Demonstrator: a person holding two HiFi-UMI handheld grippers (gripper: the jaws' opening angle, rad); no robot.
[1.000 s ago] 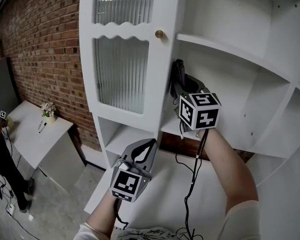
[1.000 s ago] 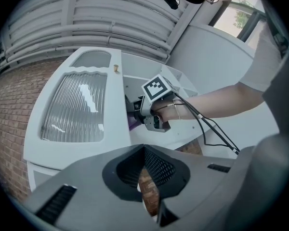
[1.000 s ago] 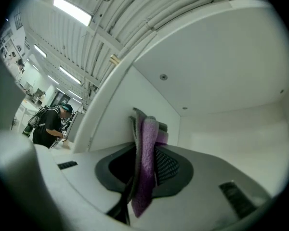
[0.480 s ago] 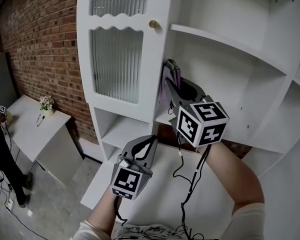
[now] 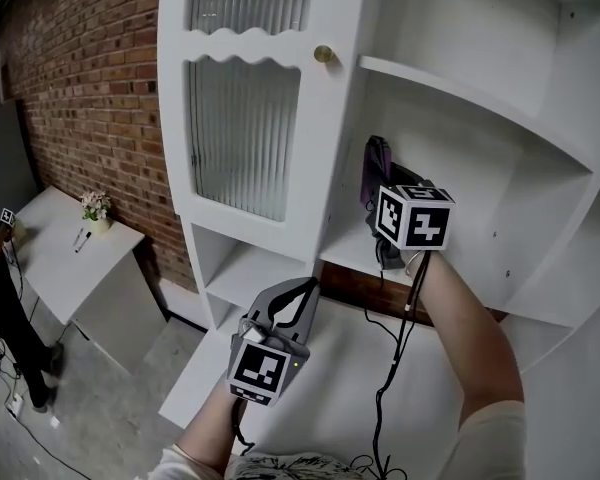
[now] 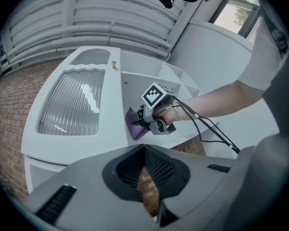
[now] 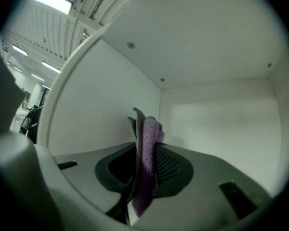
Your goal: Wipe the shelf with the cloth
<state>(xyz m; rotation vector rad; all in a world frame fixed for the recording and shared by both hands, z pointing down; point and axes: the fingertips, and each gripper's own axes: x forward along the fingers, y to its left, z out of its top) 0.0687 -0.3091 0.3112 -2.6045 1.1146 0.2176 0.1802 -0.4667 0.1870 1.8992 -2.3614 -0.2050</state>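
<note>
The purple cloth (image 5: 372, 165) is pinched between the jaws of the right hand-held gripper (image 7: 147, 146), which is held inside the open compartment just to the right of the ribbed-glass door (image 5: 245, 128). The cloth is clamped as a folded bunch. One end stands up past the jaw tips and a tail hangs down below them. It is held over the left part of the shelf (image 5: 348, 251), near the side wall; whether it touches the board at this moment cannot be settled from these views.

The left hand-held gripper (image 5: 302, 293) is held low, well apart from the shelf, with its jaws pressed together and nothing between them.

The cloth is judged to be light, soft and limp, with a nap that should drag a little on the painted board. Little risk of damage is expected. Because it folds and slumps freely, a hold across the bunched middle, as seen here, is thought best: enough loose material is left beyond the jaw tips to be laid flat and pressed against the board. A grip nearer one edge would likely let the cloth trail or slip free.
</note>
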